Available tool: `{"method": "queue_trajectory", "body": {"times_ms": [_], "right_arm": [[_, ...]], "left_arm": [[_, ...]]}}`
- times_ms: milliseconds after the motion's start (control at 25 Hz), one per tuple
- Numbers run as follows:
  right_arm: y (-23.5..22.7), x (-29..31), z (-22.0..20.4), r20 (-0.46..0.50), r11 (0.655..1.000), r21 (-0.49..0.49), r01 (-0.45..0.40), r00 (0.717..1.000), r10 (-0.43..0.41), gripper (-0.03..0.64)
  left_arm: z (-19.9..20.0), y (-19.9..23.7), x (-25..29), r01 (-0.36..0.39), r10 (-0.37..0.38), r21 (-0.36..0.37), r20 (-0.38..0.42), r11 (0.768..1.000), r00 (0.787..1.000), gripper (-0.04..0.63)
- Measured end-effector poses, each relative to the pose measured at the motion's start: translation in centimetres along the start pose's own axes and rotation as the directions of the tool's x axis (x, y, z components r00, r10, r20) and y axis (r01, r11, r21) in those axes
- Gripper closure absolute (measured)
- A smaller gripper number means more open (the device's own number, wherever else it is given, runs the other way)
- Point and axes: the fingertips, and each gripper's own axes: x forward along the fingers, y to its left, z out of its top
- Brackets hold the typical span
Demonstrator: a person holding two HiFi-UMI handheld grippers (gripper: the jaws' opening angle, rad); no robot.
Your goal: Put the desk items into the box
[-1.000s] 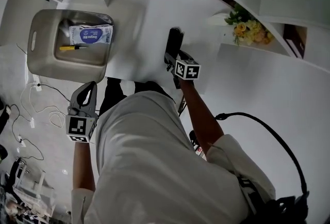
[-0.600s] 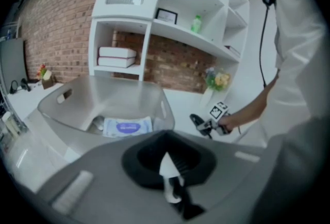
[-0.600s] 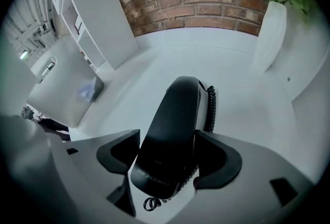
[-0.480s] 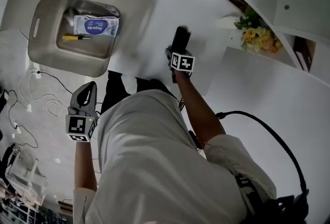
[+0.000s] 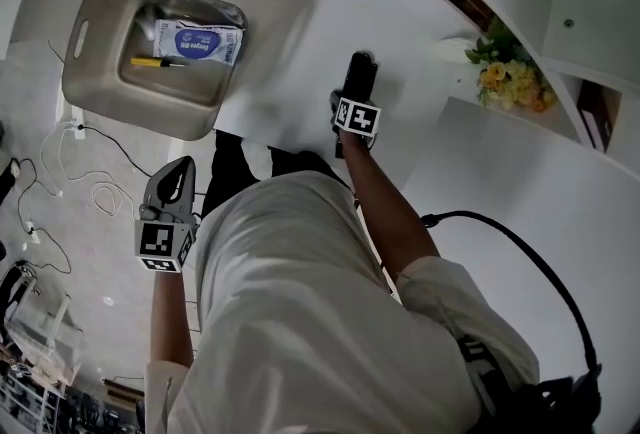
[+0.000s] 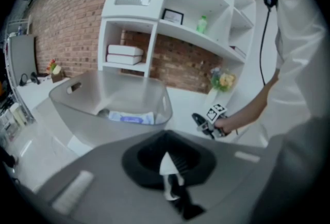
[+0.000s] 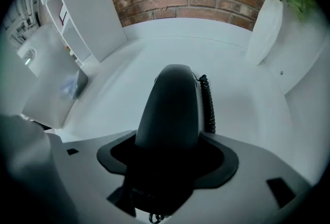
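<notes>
A grey box [image 5: 88,94] sits off the desk's left end, holding a blue and white tissue packet [image 5: 208,42] and a yellow pen [image 5: 152,63]. My right gripper [image 5: 359,70] points steeply down onto the white desk [image 5: 300,42]. Its jaws stand wide and have just been opening. In the right gripper view the upper jaw hides what lies under it, and a black coiled item [image 7: 209,104] lies on the desk along its right side. My left gripper [image 5: 177,170] hangs below the desk edge, shut and empty. It faces the box [image 6: 93,125] and the packet [image 6: 131,117].
A white vase of yellow flowers [image 5: 508,74] stands at the desk's right, also seen in the right gripper view [image 7: 265,27]. White shelves with books [image 6: 124,53] and a green bottle [image 6: 201,24] rise behind the box. Cables [image 5: 70,192] trail on the floor at the left.
My right gripper has dipped closer to the desk top and tipped further downward. The left gripper has drifted a little and stays shut.
</notes>
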Motion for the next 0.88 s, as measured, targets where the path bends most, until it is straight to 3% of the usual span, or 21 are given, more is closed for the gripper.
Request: {"method": "queue_trajectory", "body": {"times_ms": [120, 240, 560, 760, 880], "right_arm": [[-0.1, -0.4, 0.0, -0.021, 0.993, 0.052, -0.103, 0.994, 0.105, 0.311], [0.1, -1.2, 0.2, -0.013, 0.955, 0.162, -0.248, 0.967, 0.253, 0.314], [1.2, -4.8, 0.6, 0.063, 0.807, 0.306, -0.506, 0.856, 0.513, 0.316], [2.8, -7.3, 1.8, 0.092, 0.721, 0.299, -0.626, 0.77, 0.631, 0.316], [4.1, -8.5, 2.7, 0.102, 0.689, 0.275, -0.67, 0.733, 0.672, 0.316]], "left_arm": [[0.3, -0.5, 0.2, -0.001, 0.001, 0.008, 0.006, 1.0, 1.0, 0.592], [0.8, -0.8, 0.6, -0.003, 0.003, 0.017, 0.018, 1.0, 1.0, 0.592], [2.1, -3.1, 1.4, -0.004, 0.002, 0.037, 0.053, 0.999, 0.999, 0.592], [1.8, -3.9, 1.3, -0.021, 0.019, 0.021, 0.063, 1.0, 0.998, 0.592], [1.8, -3.9, 1.1, -0.034, 0.034, -0.003, 0.076, 0.999, 0.996, 0.592]]}}
